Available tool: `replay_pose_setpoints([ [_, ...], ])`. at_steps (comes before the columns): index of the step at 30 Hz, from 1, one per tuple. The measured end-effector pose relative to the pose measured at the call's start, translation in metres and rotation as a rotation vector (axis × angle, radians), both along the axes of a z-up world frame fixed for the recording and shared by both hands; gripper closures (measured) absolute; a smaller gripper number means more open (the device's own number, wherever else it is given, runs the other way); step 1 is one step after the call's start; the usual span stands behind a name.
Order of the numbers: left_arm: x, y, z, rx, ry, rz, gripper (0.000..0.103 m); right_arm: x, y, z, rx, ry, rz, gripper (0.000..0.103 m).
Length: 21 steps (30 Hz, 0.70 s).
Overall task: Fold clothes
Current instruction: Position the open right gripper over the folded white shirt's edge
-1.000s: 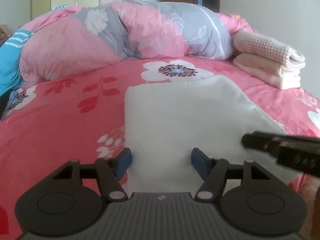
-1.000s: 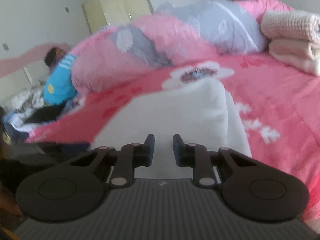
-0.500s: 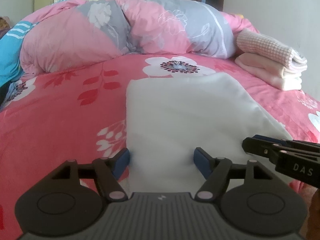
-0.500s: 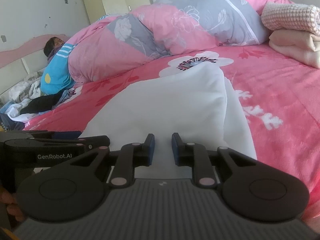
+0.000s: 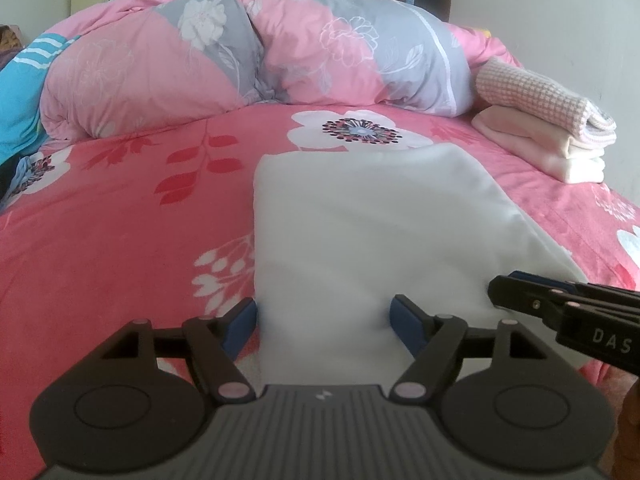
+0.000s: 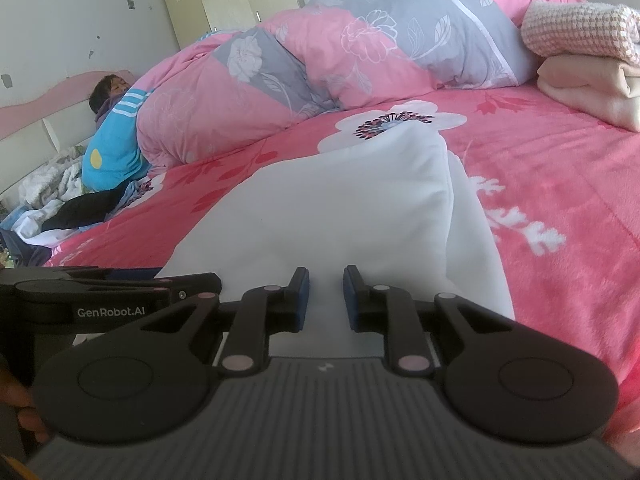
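A white fleece cloth (image 5: 360, 220) lies folded flat on the pink flowered bed sheet (image 5: 120, 240), with a second layer showing along its right side (image 6: 472, 240). My left gripper (image 5: 324, 312) stands open, its blue pads astride the cloth's near left corner without pressing on it. In the right wrist view the left gripper (image 6: 212, 280) shows edge-on at the left. My right gripper (image 6: 326, 280) sits at the cloth's near right edge, pads close together with white cloth between them. From the left wrist view, the right gripper (image 5: 496, 286) rests on that edge.
A rolled pink and grey duvet (image 5: 280, 48) lies across the far side of the bed. Folded towels (image 5: 552, 136) are stacked at the far right. A person in a blue top (image 6: 116, 128) lies at the far left beside loose clothes (image 6: 60, 208). A wardrobe (image 6: 232, 4) stands behind.
The left gripper's pads have spread a little wider around the cloth's corner. The right gripper's pads keep the same narrow gap. The cloth has not shifted.
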<state>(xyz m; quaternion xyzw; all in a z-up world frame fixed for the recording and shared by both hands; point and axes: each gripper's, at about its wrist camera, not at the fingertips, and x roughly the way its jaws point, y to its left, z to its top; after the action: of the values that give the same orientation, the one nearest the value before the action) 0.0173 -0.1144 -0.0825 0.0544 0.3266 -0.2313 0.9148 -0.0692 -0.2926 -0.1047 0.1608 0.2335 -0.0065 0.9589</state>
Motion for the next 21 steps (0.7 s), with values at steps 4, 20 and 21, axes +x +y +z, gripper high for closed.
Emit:
replay_pose_setpoints([
  [4,-0.0008,-0.0002,-0.0002,0.002,-0.002,0.001,0.027,-0.0008,-0.0004,-0.0007,0.002,-0.002,0.001,0.086],
  [20,-0.0007,-0.0005,-0.0002,0.007,-0.003,0.003,0.027,-0.0011,-0.0024,-0.0014,0.010,-0.003,0.007,0.086],
  [21,-0.0005,-0.0007,-0.0002,0.007,-0.003,0.004,0.026,-0.0013,-0.0025,-0.0015,0.010,-0.003,0.007,0.086],
])
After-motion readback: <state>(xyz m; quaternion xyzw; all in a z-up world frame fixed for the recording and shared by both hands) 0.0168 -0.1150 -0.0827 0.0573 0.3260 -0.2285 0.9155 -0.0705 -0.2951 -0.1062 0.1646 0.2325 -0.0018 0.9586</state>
